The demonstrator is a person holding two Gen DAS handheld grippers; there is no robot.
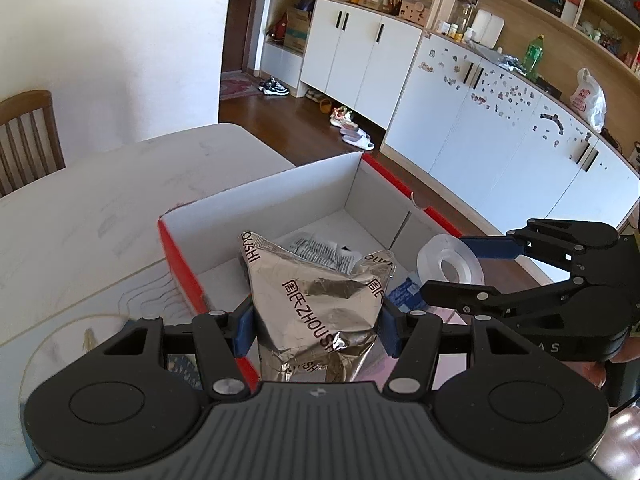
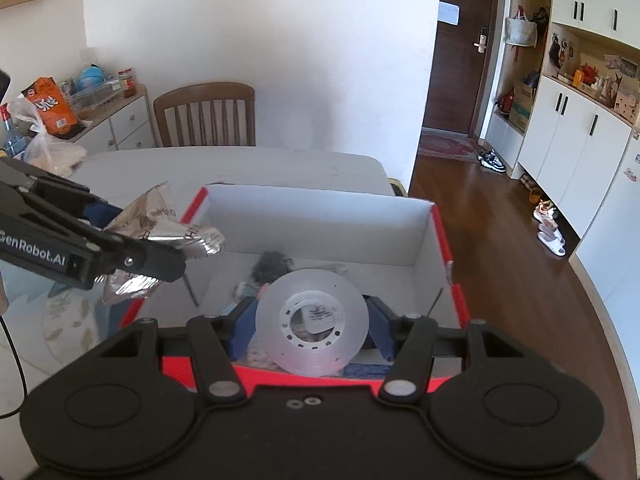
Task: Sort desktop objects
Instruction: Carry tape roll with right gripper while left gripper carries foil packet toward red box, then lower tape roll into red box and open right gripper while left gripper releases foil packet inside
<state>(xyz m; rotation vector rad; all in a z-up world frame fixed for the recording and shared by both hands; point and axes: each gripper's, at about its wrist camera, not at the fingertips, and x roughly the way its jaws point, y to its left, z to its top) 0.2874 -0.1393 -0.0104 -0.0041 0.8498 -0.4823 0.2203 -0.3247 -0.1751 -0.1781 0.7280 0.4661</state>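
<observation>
Foil packet [image 1: 316, 312], silver and crinkled, printed ZHOUSHI: gripped between my left jaws [image 1: 316, 326], held above the near left edge of the box [image 1: 180, 256]. White table [image 1: 100, 208] lay beneath. Box: red outside, white inside, open-topped, with a few small items on its floor, too blurred to identify. Roll of clear tape [image 2: 312, 322]: clamped upright between my right jaws [image 2: 312, 330], over the box's near right side.

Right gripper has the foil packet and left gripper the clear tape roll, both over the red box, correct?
Swapped: the left gripper holds the foil packet, the right gripper the clear tape roll, per each wrist view. Both are over the red box.
</observation>
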